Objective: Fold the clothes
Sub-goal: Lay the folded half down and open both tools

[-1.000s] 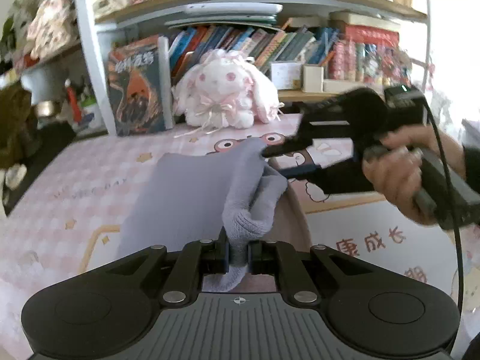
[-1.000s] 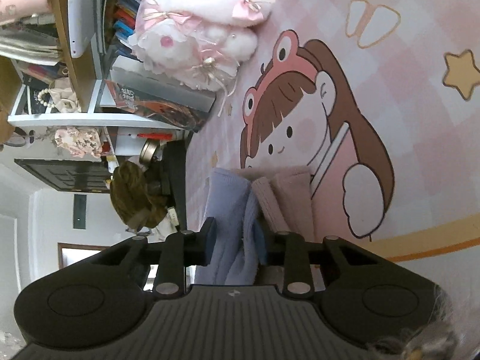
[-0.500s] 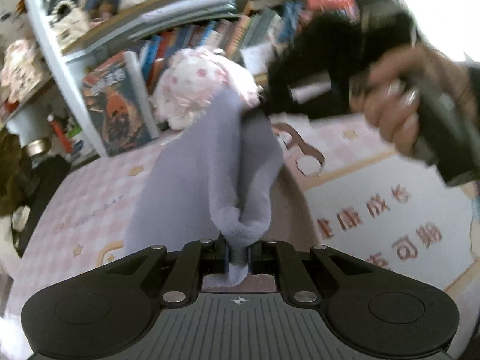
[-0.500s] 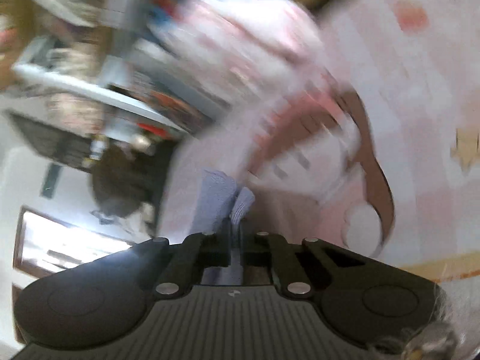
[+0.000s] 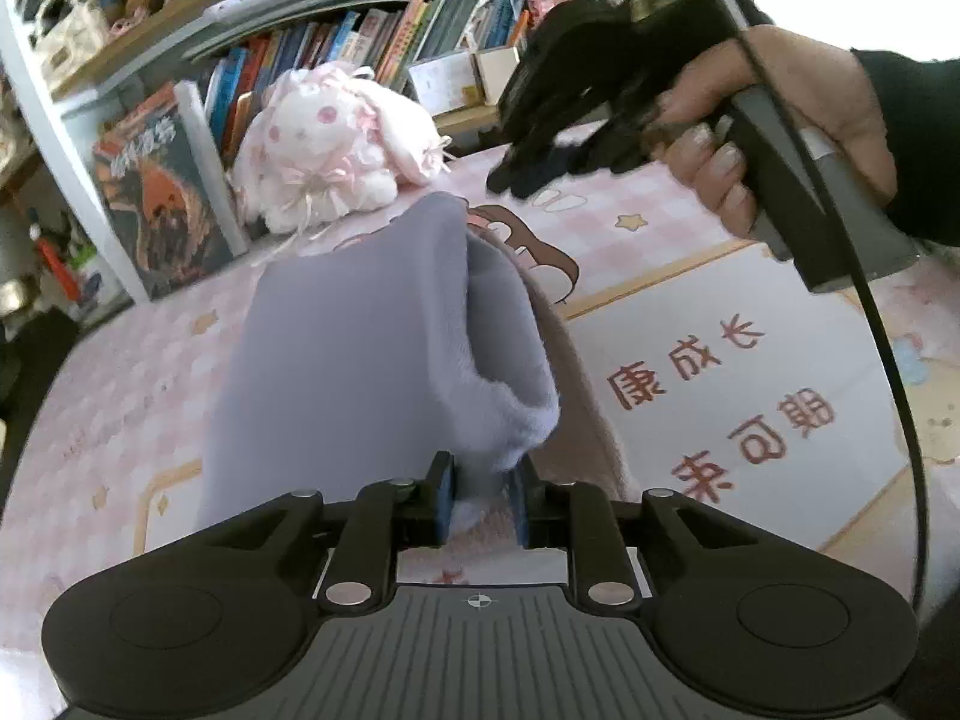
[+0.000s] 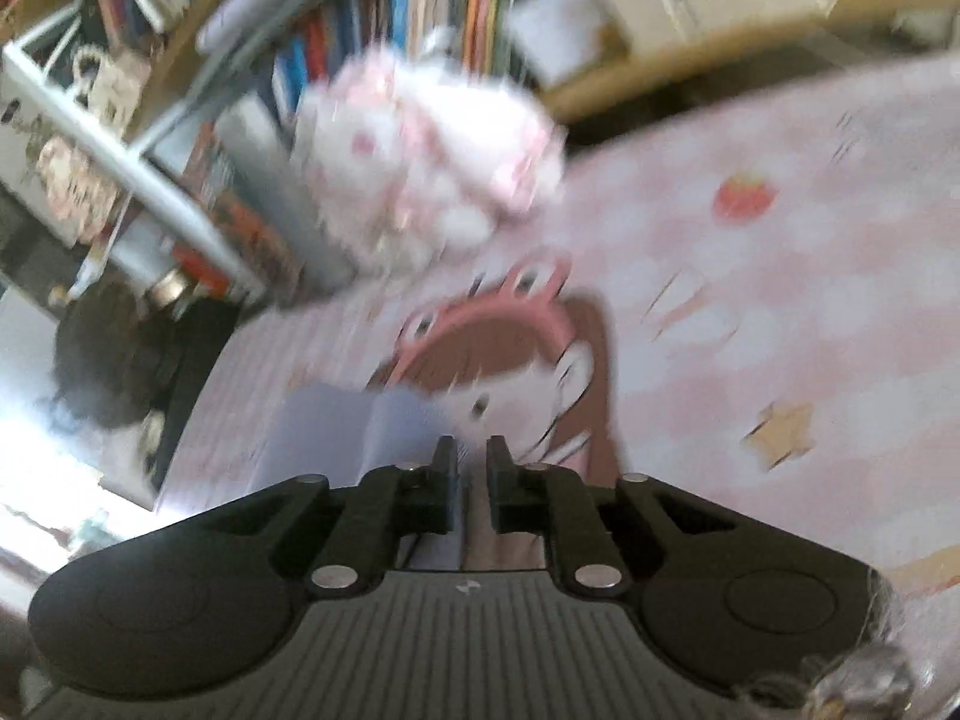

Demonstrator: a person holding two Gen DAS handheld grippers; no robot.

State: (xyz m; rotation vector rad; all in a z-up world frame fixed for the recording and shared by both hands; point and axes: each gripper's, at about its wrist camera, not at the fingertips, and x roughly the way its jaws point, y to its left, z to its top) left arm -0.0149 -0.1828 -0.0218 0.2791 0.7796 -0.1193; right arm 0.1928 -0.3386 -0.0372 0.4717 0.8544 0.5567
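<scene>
A lavender fleece garment lies lengthwise on the bench, which is covered by a pink checked cartoon mat. The garment's long axis runs from the left tool away toward the far edge, where a white and pink plush rabbit sits in front of a bookshelf. The left tool's two fingers are pressed onto the garment's near end, pinching a bunched fold of the fabric between them. Along the garment's right side a dusty pink layer shows beneath the lavender one. The right tool, held in a hand, hovers above the garment's far end, apart from the cloth. In the blurred right wrist view its fingers stand a narrow gap apart with nothing between them, and the lavender fabric lies just ahead and to the left of them.
</scene>
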